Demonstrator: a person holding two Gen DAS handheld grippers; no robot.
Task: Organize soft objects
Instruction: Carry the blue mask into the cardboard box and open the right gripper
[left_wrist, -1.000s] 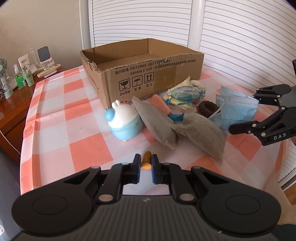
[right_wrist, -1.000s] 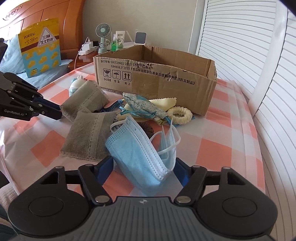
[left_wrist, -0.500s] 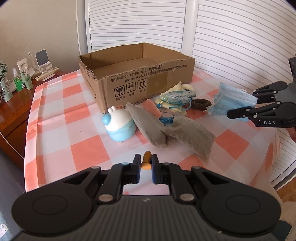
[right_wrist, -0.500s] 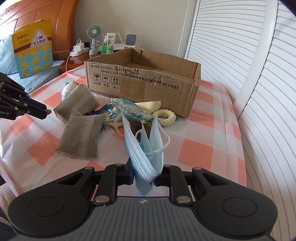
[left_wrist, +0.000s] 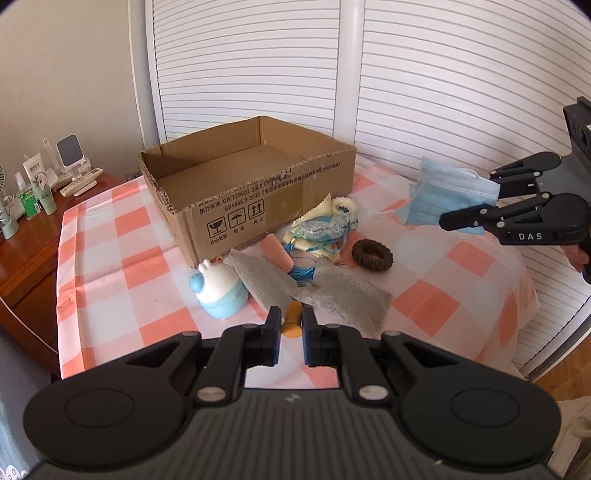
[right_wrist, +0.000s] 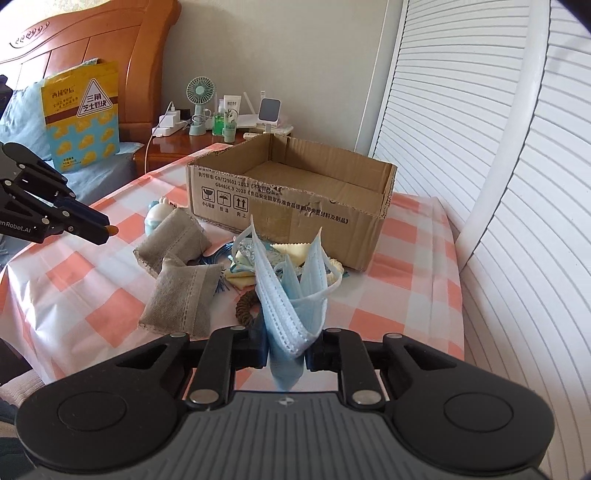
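A: Left wrist view, from left: my left gripper (left_wrist: 290, 325) is clenched on a small orange foam piece (left_wrist: 290, 322), held above the near edge of the checked tablecloth (left_wrist: 110, 273). What lies beyond?

B: The cardboard box (left_wrist: 236, 192) stands open, nothing visible inside; beside it are the blue toy (left_wrist: 219, 295), two grey sachets (left_wrist: 332, 291), and a brown hair tie (left_wrist: 372, 250).

A: And at right?

B: My right gripper (right_wrist: 286, 345) grasps the blue face masks (right_wrist: 291, 295). A second ago they lay on the cloth between spread fingers; now they hang in the air, clear of the pile.

A: Meaning?

B: Both picks look complete; I judge that carrying each item over the box comes next.
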